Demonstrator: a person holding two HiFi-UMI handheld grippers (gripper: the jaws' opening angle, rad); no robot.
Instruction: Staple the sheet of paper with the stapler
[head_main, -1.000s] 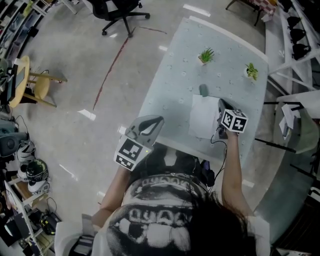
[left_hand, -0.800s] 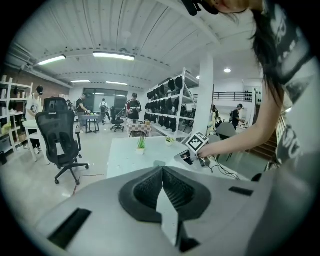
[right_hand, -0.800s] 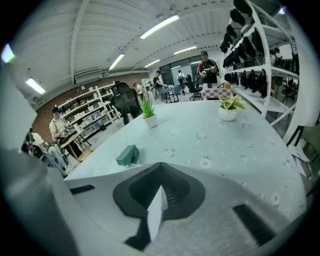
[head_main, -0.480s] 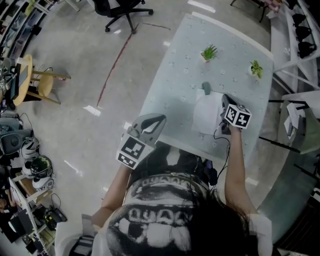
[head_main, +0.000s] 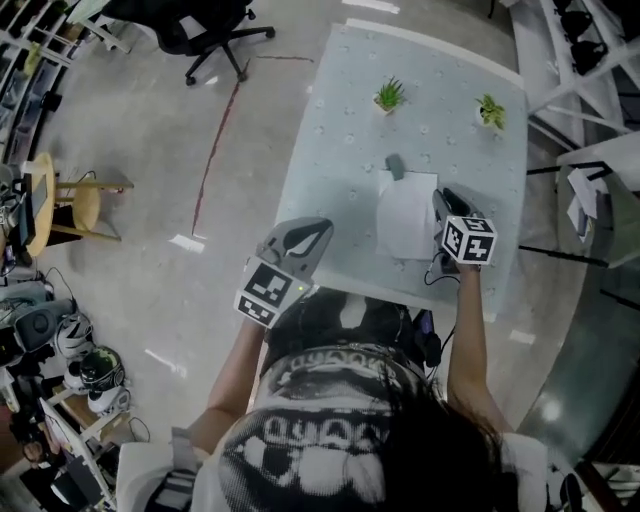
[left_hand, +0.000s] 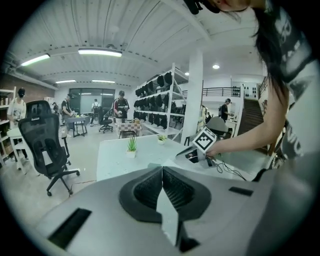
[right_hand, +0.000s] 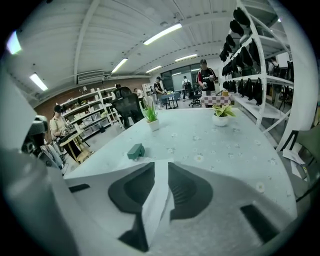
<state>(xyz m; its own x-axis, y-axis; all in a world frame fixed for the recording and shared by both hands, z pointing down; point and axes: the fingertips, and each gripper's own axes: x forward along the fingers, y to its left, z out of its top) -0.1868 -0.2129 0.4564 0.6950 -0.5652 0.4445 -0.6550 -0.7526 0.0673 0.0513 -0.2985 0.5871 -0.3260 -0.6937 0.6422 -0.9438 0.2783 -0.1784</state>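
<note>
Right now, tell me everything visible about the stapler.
The stapler is a small, blocky, dark teal thing, plastic by its look. It lies flat on the pale table, right at the far corner of the white sheet. Whether that corner sits inside its mouth cannot be told. Nothing else touches it.

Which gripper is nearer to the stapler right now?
Right. The right gripper is at the right edge of the sheet, just short of the stapler; its jaws have just been opening, the sheet's edge between them. The left gripper is by the table's near-left corner, farther away.
</note>
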